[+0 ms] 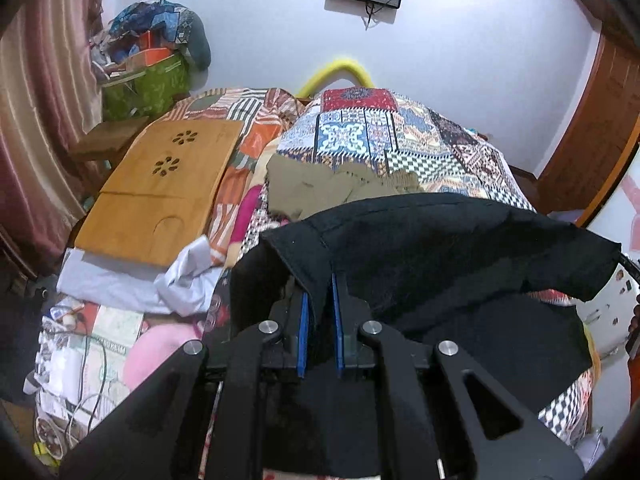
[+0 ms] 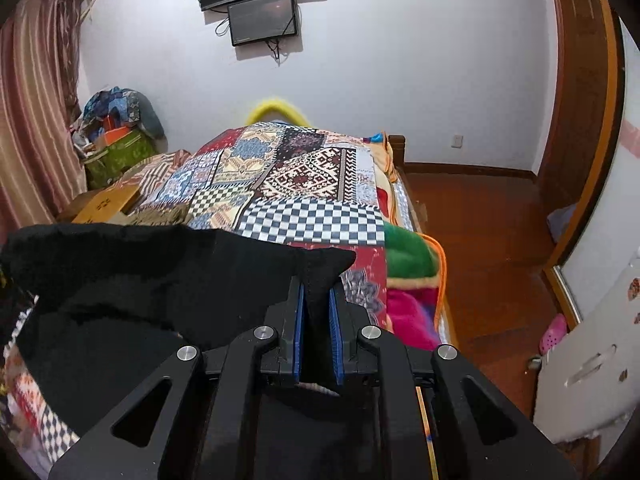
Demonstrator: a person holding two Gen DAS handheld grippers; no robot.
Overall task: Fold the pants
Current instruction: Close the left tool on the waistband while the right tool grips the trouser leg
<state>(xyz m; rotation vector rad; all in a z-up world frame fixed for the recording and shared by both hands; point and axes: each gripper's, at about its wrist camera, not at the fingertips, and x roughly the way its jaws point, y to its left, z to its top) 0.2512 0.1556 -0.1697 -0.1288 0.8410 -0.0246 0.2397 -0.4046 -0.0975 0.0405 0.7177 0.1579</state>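
Pants (image 1: 460, 248) are hanging above the patchwork bedspread (image 2: 312, 216), each corner clamped by the left gripper (image 1: 322, 300) and right gripper (image 2: 318, 312); keeping that edge taut is probably helping.

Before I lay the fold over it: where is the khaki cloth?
The khaki cloth lies on the quilt, just beyond the pants, right of the wooden board.
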